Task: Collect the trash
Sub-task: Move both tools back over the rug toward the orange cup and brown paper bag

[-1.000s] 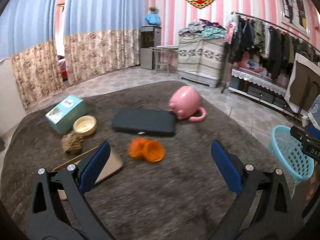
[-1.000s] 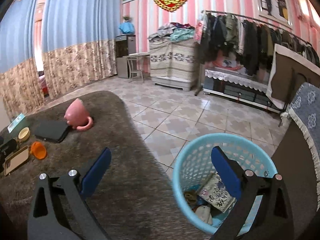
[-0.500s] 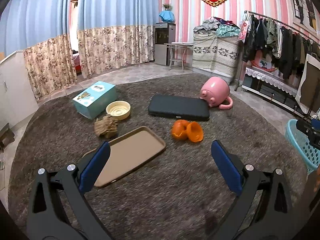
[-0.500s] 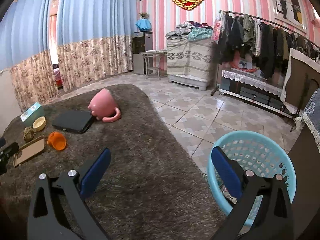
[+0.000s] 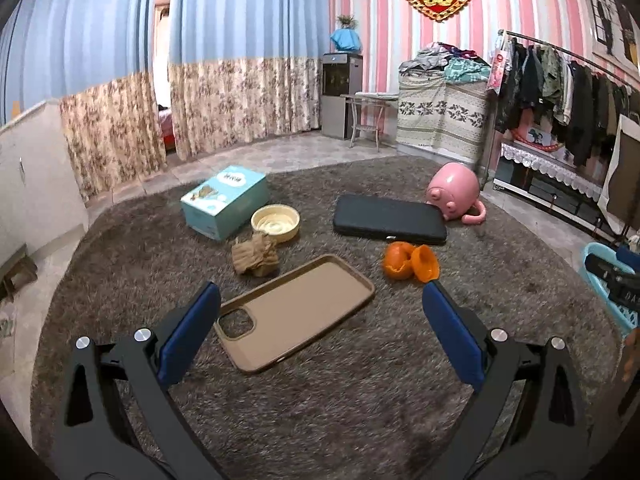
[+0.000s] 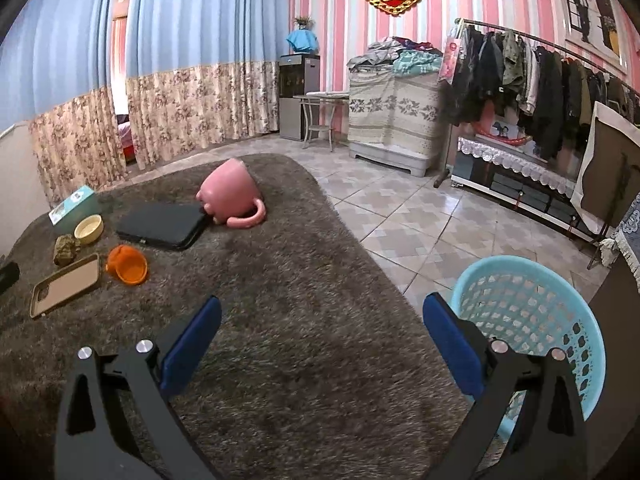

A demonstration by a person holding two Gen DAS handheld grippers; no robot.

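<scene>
Your left gripper [image 5: 320, 332] is spread wide, its blue pads far apart and nothing between them. It hangs over the grey shag rug [image 5: 360, 380], touching nothing, with the brown phone case [image 5: 294, 312] lying flat on the pile right ahead, partly framed by the two fingers. Just beyond the case to the left sits the crumpled brown paper wad [image 5: 255, 258], close against the cream bowl [image 5: 275, 222], and behind those the teal box [image 5: 225, 201]. Ahead and to the right of the case lie the orange peel halves [image 5: 410, 262], close together, just in front of the black pouch [image 5: 390, 220]. The pink pig mug [image 5: 454, 192] lies tipped on its side against the pouch's far right corner.

Your right gripper [image 6: 322, 334] is equally wide and empty, held above the rug near its edge by the tiled floor. Its right finger overlaps the rim of the light blue basket [image 6: 560, 320], which stands on the floor beside the rug; from this angle you cannot tell whether anything lies inside. From the right wrist view the peel, wad and case are well off to the left, far from these fingers. At the right edge of the left wrist view, a slice of the basket shows with part of your other tool in front of it.
</scene>
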